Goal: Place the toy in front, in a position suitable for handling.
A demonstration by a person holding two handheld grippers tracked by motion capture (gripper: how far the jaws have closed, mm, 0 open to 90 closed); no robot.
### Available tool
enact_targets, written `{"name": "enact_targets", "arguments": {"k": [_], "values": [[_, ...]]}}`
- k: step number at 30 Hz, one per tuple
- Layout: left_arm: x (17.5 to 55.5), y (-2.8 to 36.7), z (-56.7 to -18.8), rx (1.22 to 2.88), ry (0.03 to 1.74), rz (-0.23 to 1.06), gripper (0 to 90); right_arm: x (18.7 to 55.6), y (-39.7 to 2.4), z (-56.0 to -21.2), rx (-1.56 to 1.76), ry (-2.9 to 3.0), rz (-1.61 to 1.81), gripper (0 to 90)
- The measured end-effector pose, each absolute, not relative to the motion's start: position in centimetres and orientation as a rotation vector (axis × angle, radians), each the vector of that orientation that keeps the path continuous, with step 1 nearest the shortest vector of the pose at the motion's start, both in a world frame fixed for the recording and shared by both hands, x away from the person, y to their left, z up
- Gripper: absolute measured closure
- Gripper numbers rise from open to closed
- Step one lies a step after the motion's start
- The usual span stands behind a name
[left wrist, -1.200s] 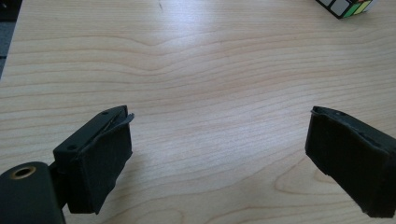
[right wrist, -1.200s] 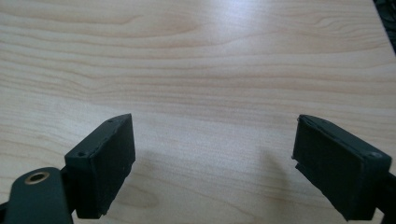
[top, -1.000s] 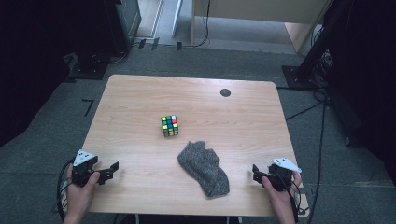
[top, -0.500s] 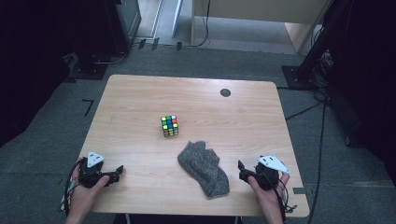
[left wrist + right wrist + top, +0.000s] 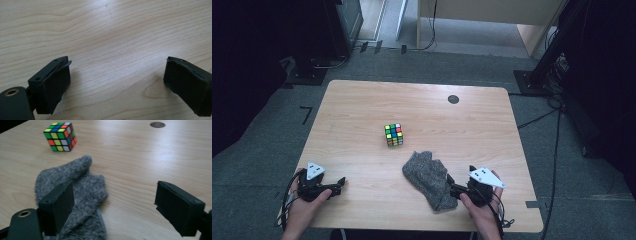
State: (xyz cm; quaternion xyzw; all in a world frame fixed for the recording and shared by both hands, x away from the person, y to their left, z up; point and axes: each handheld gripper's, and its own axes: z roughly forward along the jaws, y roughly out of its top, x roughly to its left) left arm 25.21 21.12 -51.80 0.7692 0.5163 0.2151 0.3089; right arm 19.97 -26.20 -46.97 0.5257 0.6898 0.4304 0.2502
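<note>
**Closing in on the grey sock with the right gripper**

Approaching is the step I judge to be in hand: I have the right gripper just beside the near end of the grey sock, which lies crumpled on the desk at about 5 o'clock from the puzzle cube. In the right gripper view the jaws stand wide apart and nothing is pinched; one jaw hangs over the sock's woolly edge at the 8 o'clock side, the other over bare wood at 4 o'clock. Whether that first jaw brushes the fabric I cannot tell. The jaws have just been narrowing a touch, with only the sock's edge partly between them and no grip made. The cube sits beyond the sock at 11 o'clock, apart from it.

My left gripper rests at the desk's near edge, about 8 o'clock from the cube, well apart from the sock. In the left gripper view its jaws gape over plain wood, holding nothing.

Next, I think, the right gripper needs to swing further toward 9 o'clock so both jaws straddle a fold of sock, dip to the desk, then close. The cloth is soft and lumpy, so a shallow bite could slip off.
</note>
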Motion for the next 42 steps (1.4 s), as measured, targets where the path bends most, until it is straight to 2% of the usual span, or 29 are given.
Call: {"name": "enact_targets", "arguments": {"k": [6,15,16,18,26,36,38,39,40,42], "values": [[25.2,21.1,-51.8,2.033,1.365,0.569,7.1,20.1,-23.7,-47.4,1.378,1.961,1.193,25.4],[25.2,21.0,-51.8,2.026,1.375,0.573,7.1,20.1,-21.3,-48.3,1.322,2.078,1.213,28.5],[25.2,21.1,-51.8,2.026,1.375,0.573,7.1,20.1,-21.0,-48.4,1.328,2.081,1.222,32.5],[25.2,21.1,-51.8,2.026,1.375,0.573,7.1,20.1,-20.7,-48.6,1.329,2.078,1.223,33.4],[25.3,21.1,-51.8,2.026,1.377,0.572,7.0,20.3,-19.8,-49.8,1.296,2.124,1.139,29.7],[25.3,21.1,-51.8,2.011,1.402,0.583,7.1,20.7,-19.1,-51.9,1.287,2.186,0.994,29.8],[25.3,21.0,-51.8,2.006,1.412,0.587,7.1,20.7,-19.1,-52.0,1.291,2.178,0.991,33.1],[25.3,21.0,-51.8,2.004,1.415,0.588,7.1,20.7,-19.2,-51.9,1.306,2.152,0.979,43.2],[25.3,21.0,-51.8,2.005,1.415,0.588,7.1,20.7,-19.2,-51.9,1.306,2.152,0.979,43.2],[25.3,21.0,-51.8,2.004,1.415,0.588,7.1,20.6,-19.4,-51.9,1.316,2.121,0.969,56.4]]}}
